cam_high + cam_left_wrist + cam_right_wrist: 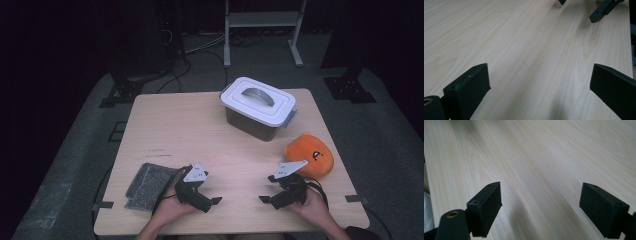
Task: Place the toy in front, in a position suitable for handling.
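Plush, orange and soft, lies on the desk just beside the right gripper, whose fingers stand wide apart with nothing between them. The left gripper gapes empty too, near a grey cloth. A lidded box sits farther back. Best to approach the plush level and pinch its middle gently.

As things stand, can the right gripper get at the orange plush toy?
Probably yes: the right gripper is open, holding nothing, and the orange plush toy lies just beyond it on the table, nothing between.
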